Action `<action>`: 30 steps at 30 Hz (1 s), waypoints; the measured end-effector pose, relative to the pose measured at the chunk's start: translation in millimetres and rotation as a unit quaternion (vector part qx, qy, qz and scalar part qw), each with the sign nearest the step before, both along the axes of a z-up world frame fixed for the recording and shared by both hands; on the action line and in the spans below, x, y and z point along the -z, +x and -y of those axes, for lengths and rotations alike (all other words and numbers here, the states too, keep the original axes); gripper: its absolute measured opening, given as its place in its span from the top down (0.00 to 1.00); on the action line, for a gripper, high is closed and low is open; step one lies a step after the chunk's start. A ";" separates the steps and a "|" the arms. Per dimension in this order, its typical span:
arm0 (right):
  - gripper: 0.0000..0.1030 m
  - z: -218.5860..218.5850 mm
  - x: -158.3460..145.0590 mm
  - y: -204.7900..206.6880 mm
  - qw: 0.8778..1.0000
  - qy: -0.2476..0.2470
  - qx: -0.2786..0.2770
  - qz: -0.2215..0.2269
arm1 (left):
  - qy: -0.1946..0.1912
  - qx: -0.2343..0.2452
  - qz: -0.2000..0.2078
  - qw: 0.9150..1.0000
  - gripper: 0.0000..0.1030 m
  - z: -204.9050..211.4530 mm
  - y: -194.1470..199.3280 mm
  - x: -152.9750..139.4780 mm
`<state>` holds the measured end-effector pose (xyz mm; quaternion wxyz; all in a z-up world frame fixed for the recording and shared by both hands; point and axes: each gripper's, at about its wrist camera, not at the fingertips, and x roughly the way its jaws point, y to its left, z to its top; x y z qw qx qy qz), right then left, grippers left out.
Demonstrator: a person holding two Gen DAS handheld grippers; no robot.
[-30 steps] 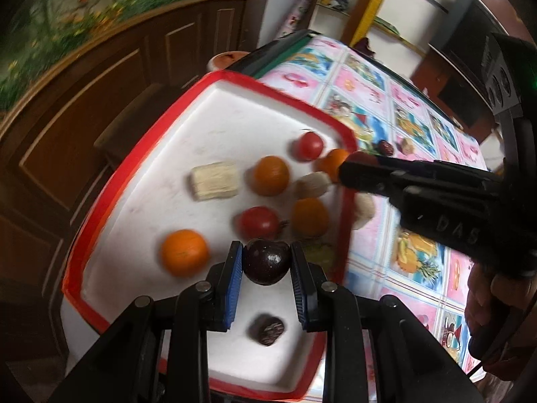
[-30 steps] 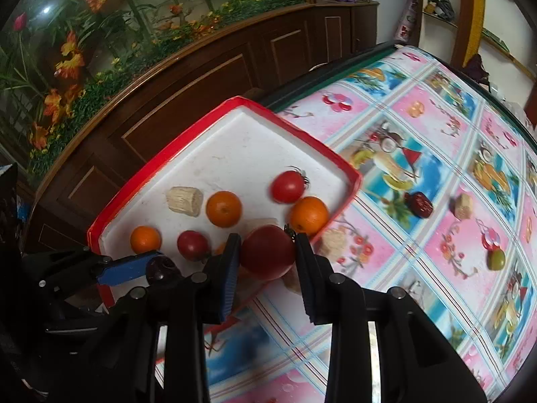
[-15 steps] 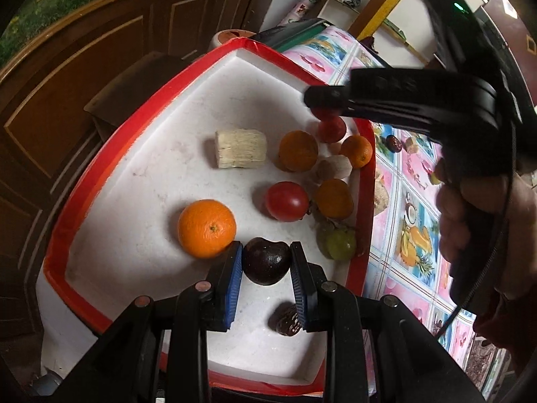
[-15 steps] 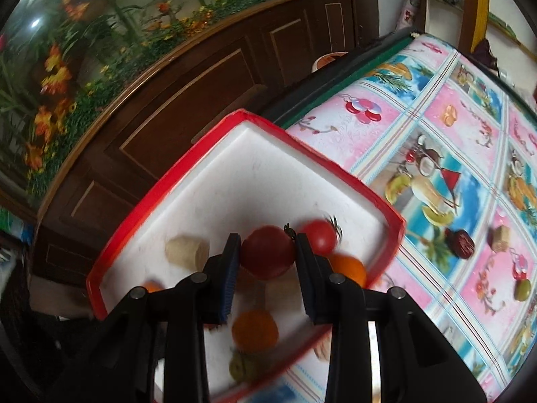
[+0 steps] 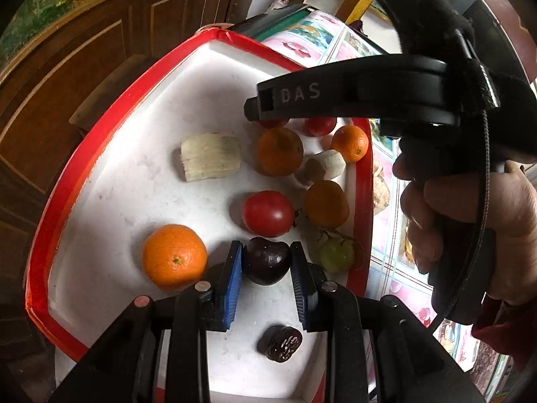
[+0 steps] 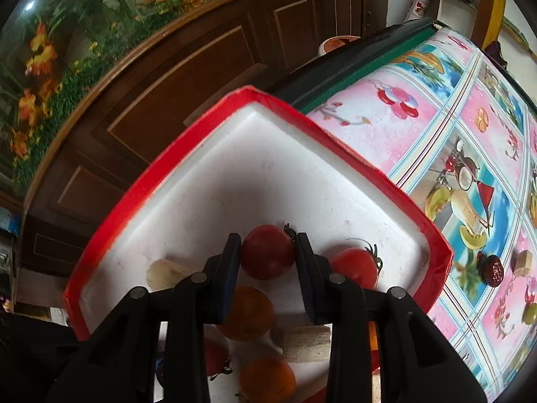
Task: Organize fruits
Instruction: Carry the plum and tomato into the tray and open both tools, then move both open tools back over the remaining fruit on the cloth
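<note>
A white foam tray with a red rim (image 5: pixel 110 107) (image 6: pixel 188 141) holds several fruits. My left gripper (image 5: pixel 266 265) is shut on a dark plum (image 5: pixel 266 260) low over the tray's near part, between a big orange (image 5: pixel 174 255) and green grapes (image 5: pixel 335 255). My right gripper (image 6: pixel 267 257) is shut on a red tomato (image 6: pixel 266 255) above the tray's far half. Its black body (image 5: pixel 352 90) crosses the left wrist view, held by a hand (image 5: pixel 470 208). Another tomato (image 6: pixel 354 267) lies just right of the held one.
In the tray also lie a tomato (image 5: pixel 268 213), more oranges (image 5: pixel 280 151), a pale cane piece (image 5: pixel 211 158) and a dried date (image 5: pixel 283 342). On the fruit-print tablecloth (image 6: pixel 453 154) sit a date (image 6: pixel 493 270), a pale chunk (image 6: pixel 523 262) and a green fruit (image 6: pixel 530 312). Wooden cabinets (image 6: pixel 167 77) stand behind.
My right gripper has carried its tomato leftwards from the tray's right rim to over the tray's far half. The left gripper has sunk slightly with the plum.
</note>
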<state>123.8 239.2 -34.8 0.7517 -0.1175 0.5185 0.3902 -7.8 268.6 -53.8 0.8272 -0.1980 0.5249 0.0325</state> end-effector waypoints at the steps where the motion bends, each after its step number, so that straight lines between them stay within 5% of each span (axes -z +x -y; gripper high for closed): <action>1: 0.66 -0.8 -0.1 0.1 1.000 -0.002 -0.002 0.001 | 0.002 0.002 -0.001 1.000 0.74 0.4 0.7 -0.1; 7: 0.66 -1.4 0.8 0.9 1.000 -0.002 -0.003 -0.001 | -0.003 -0.006 0.000 1.000 0.71 0.0 0.0 -0.4; 10: 0.65 2.8 -1.0 0.6 1.000 0.004 -0.002 -0.005 | 0.009 -0.003 0.002 1.000 0.57 5.1 0.4 -3.4; 14: 0.50 11.6 -10.4 -1.0 1.000 0.017 -0.001 0.001 | 0.028 -0.003 0.008 1.000 0.42 11.0 -0.7 -9.3; 30: 0.39 134.4 -35.8 -9.8 0.995 0.064 0.072 0.021 | 0.035 0.025 0.028 0.999 0.39 39.1 -3.3 -30.2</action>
